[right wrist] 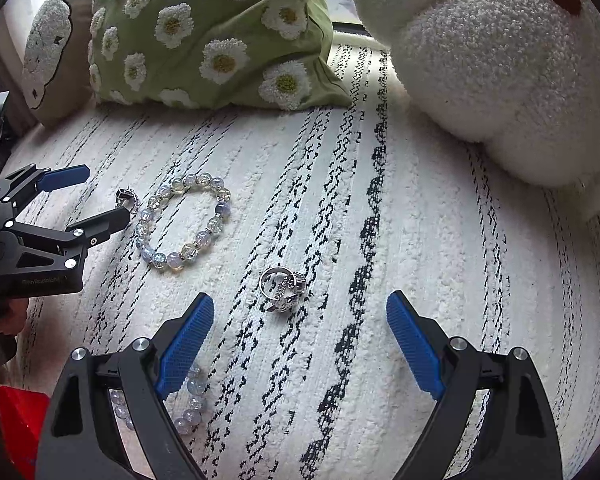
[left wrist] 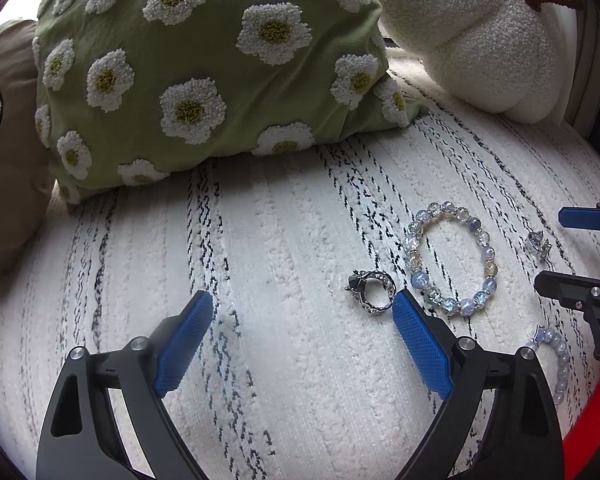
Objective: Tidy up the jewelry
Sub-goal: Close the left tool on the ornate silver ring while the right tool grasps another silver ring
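Both of my grippers hang over a white rug with black stitched stripes (left wrist: pixel 284 240). My left gripper (left wrist: pixel 302 344) stands wide with nothing between its blue pads; a dark silver ring (left wrist: pixel 370 292) lies on the rug just ahead of its right fingertip, almost touching it, tipped on its side with the hoop opening facing up toward the camera and its dark top toward the left. Just right of that ring lies a beaded bracelet (left wrist: pixel 448 256), flat, an oval whose long axis runs away from me. My right gripper (right wrist: pixel 300 340) is also wide and empty; a bright silver ring (right wrist: pixel 282 288) lies on the rug ahead of it, between the lines of the two fingers, nearer the left one, resting tilted with the ornament toward me. A second bracelet (right wrist: pixel 184 404) lies partly hidden under my right gripper's left finger. Behind everything sit a green daisy cushion (left wrist: pixel 204 68) and a white plush cushion (right wrist: pixel 492 52).
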Demonstrator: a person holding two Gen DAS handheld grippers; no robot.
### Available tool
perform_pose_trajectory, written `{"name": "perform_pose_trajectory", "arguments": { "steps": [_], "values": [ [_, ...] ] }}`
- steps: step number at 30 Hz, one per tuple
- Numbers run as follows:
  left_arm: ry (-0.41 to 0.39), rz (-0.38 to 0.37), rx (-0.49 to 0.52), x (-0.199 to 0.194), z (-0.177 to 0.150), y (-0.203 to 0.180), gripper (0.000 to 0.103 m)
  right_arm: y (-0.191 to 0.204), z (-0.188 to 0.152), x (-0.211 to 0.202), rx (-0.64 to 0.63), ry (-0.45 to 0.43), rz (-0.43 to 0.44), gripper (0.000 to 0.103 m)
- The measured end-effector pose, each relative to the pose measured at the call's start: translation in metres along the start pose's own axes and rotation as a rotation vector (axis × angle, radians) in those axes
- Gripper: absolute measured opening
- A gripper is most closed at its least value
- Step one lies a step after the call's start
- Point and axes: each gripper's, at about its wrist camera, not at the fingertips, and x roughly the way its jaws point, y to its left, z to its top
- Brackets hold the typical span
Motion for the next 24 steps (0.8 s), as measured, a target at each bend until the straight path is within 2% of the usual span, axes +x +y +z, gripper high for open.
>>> {"name": "perform_pose_trajectory", "arguments": {
  "steps": [16, 24],
  "values": [
    [-0.028, 0.013, 0.017, 0.004, -0.001, -0.004, 0.087, 0.006, 0.001, 0.007, -0.014, 0.000, -0.016, 0.086],
    [-0.059, 0.038, 0.046, 0.003, -0.002, -0.010, 0.087, 0.005, 0.000, 0.006, -0.020, -0.012, -0.025, 0.078]
  ]
}}
